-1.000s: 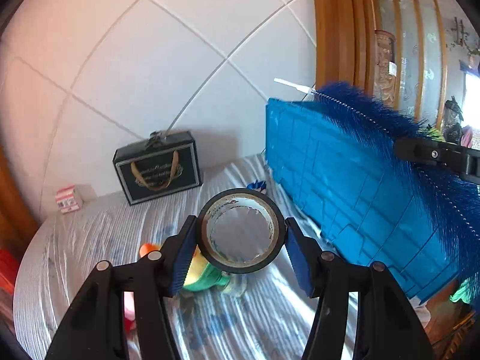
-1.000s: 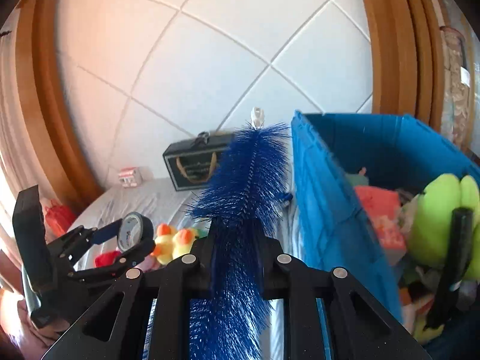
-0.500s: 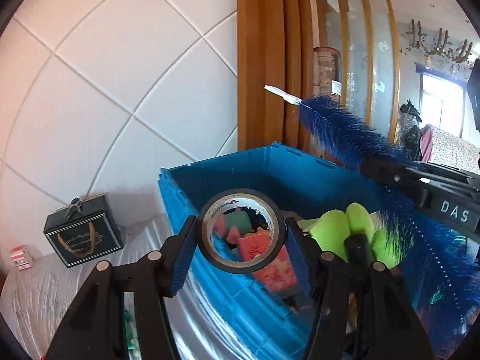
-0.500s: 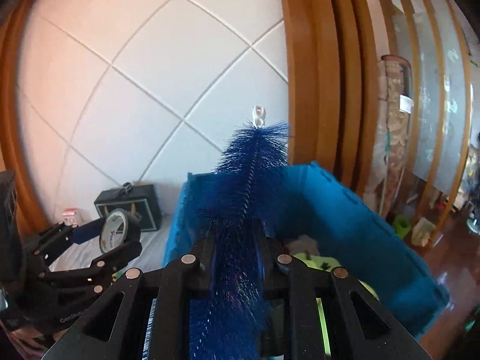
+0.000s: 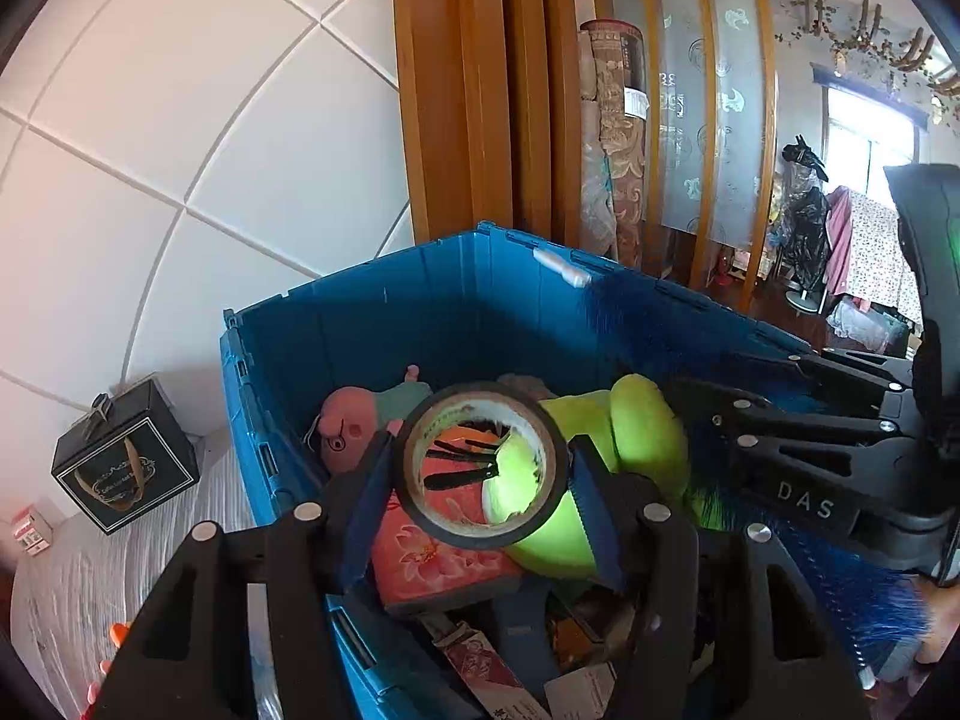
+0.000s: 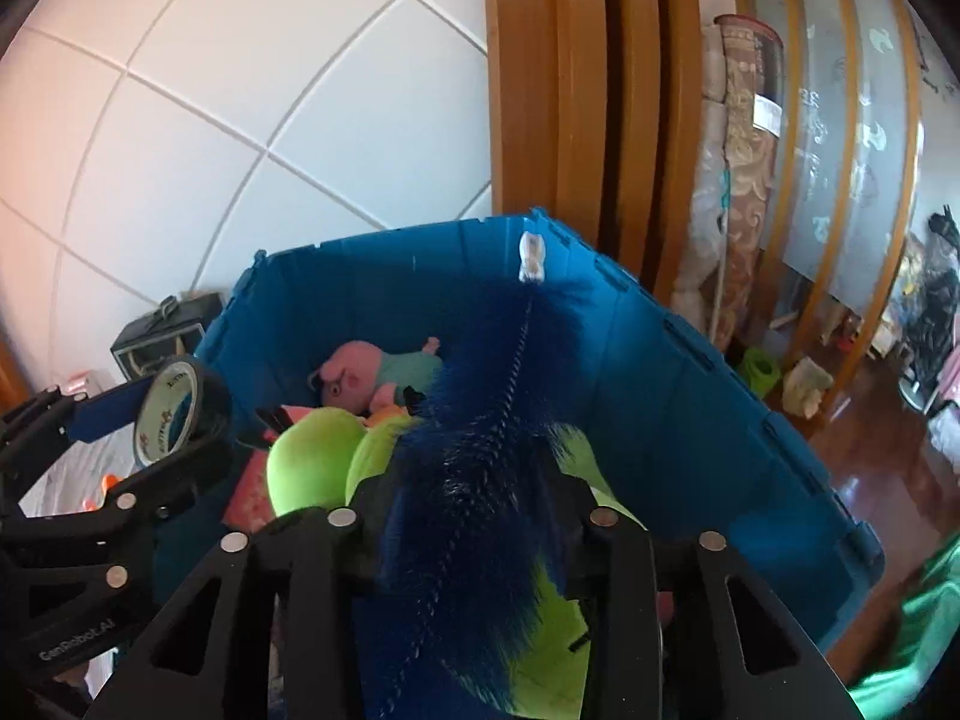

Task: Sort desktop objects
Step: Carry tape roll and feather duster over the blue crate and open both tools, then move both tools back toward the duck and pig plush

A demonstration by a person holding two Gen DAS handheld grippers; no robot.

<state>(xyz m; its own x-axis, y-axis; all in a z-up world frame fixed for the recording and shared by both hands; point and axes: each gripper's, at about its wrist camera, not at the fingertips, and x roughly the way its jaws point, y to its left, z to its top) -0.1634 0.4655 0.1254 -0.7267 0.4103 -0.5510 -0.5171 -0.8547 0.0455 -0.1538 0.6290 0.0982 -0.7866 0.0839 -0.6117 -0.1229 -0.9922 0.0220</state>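
Over the open blue crate (image 6: 690,408), between the jaws of the right gripper (image 6: 468,498): one blue bottle brush (image 6: 498,420). Lies with its long axis along the fingers, white tip (image 6: 531,258) pointing away from the camera toward the crate's far wall, bristled tail trailing back under the gripper. Have just been opening and now stand parted around it, with no pad seen pressing the wire stem. Just to the left, also above the crate, in the jaws of the left gripper (image 5: 480,468), clamped on the rim from both sides: one tape roll (image 5: 474,535), held on edge, hole facing the camera. Inside the crate: one green plush (image 5: 648,426), one pink pig plush (image 5: 345,426), one red flowered box (image 5: 432,546), plus clutter too jumbled to count. Beside the crate, on a desk (image 5: 60,576) under a silvery striped cover: one black gift box (image 5: 123,462) and one small red-and-white carton (image 5: 30,531). Behind: white wall (image 5: 180,120) crossed by diagonal grooves, wooden frame (image 5: 468,120), one rolled carpet (image 5: 612,138) standing upright, dark wood floor (image 6: 888,450) to the right.
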